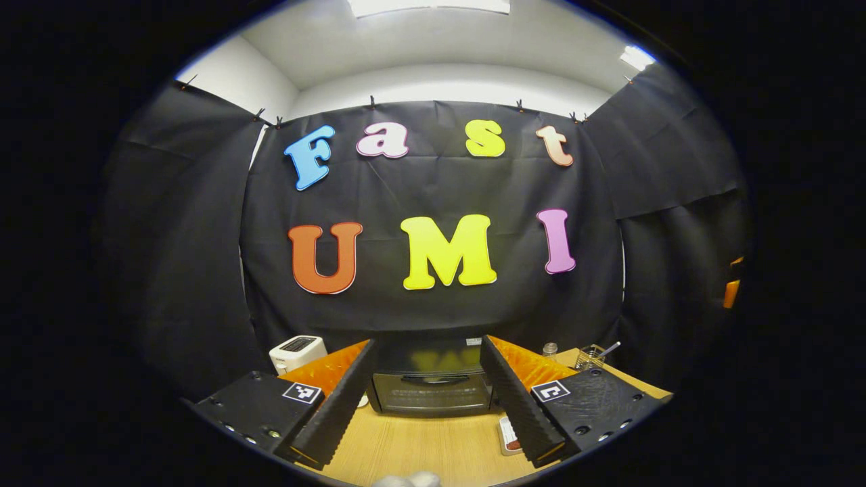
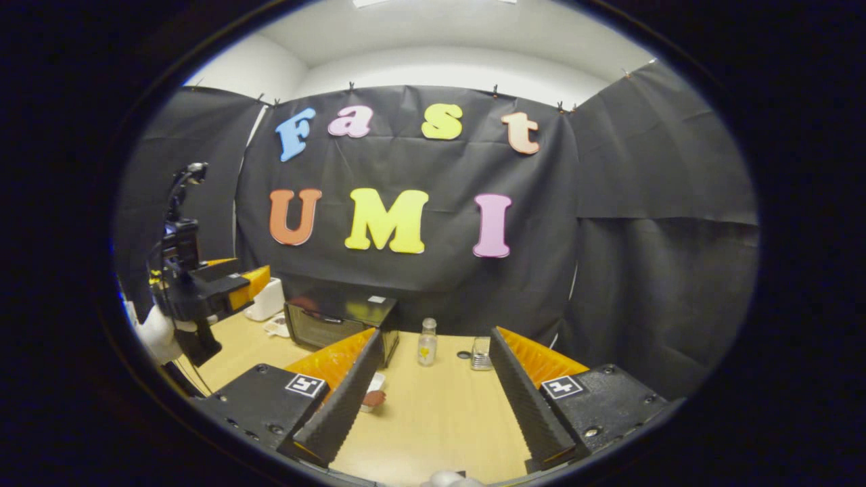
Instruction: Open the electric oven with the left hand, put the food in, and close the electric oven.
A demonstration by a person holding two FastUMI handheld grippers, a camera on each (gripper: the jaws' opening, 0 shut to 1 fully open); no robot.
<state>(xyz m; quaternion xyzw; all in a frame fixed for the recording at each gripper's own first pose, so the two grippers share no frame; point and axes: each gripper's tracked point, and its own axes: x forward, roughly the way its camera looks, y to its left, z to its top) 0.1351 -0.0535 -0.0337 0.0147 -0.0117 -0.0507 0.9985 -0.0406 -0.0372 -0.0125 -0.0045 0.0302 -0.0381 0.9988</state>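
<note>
The black electric oven (image 1: 429,392) stands at the back of the wooden table (image 1: 419,446), door shut, handle across the top of its glass. My left gripper (image 1: 427,345) is open, held short of the oven with the door showing between its fingers. A small white dish of reddish food (image 1: 509,434) lies on the table by the oven's right front corner. In the right gripper view the oven (image 2: 338,321) sits left of centre and the dish of food (image 2: 372,399) lies beside my left finger. My right gripper (image 2: 436,333) is open and holds nothing.
A white toaster (image 1: 298,352) stands left of the oven. A small bottle (image 2: 426,341), a drinking glass (image 2: 481,353) and a dark lid (image 2: 463,354) sit right of the oven. The left gripper (image 2: 203,284), in a white-gloved hand (image 2: 159,335), hovers at far left.
</note>
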